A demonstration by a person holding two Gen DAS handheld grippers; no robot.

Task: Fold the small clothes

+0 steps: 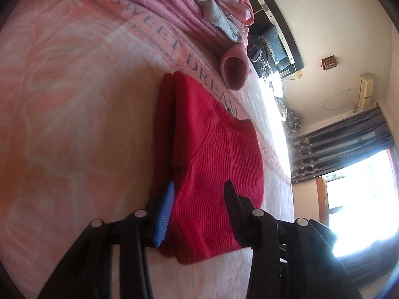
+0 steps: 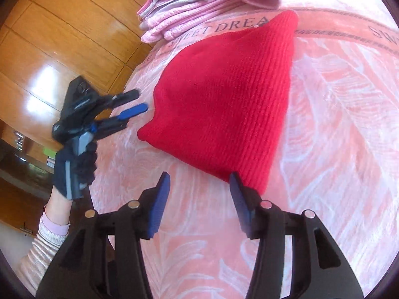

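Observation:
A red ribbed knit garment [image 1: 212, 154] [image 2: 224, 99] lies folded in layers on the pink bedspread [image 2: 336, 149]. In the left wrist view my left gripper [image 1: 199, 191] is open, its blue-padded and black fingers spread on either side of the garment's near edge. The right wrist view shows the left gripper [image 2: 141, 101] just left of the garment's edge, with a small gap and nothing held. My right gripper [image 2: 199, 182] is open above the bedspread. Its right finger tip sits close to the garment's near corner; I cannot tell if it touches.
A stack of folded pink and grey clothes [image 2: 189, 7] and a rolled pink piece [image 1: 234, 69] lie at the bed's far side. A gloved hand [image 2: 74, 164] holds the left gripper. A wooden wardrobe [image 2: 62, 37] stands past the bed edge. Window and dark curtain [image 1: 344, 144] are at the right.

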